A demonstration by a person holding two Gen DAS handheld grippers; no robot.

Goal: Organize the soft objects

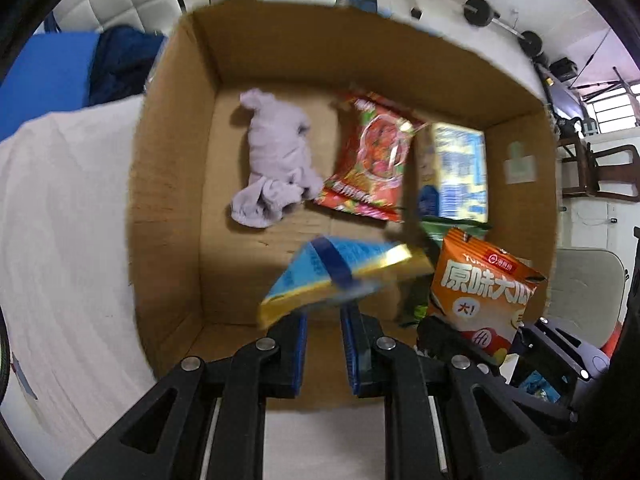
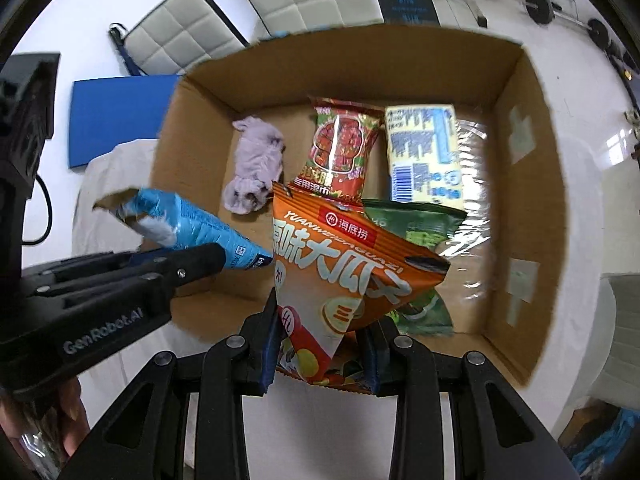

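Right wrist: orange snack bag (image 2: pixel 340 280) between fingers (image 2: pixel 270 340) (pinched).
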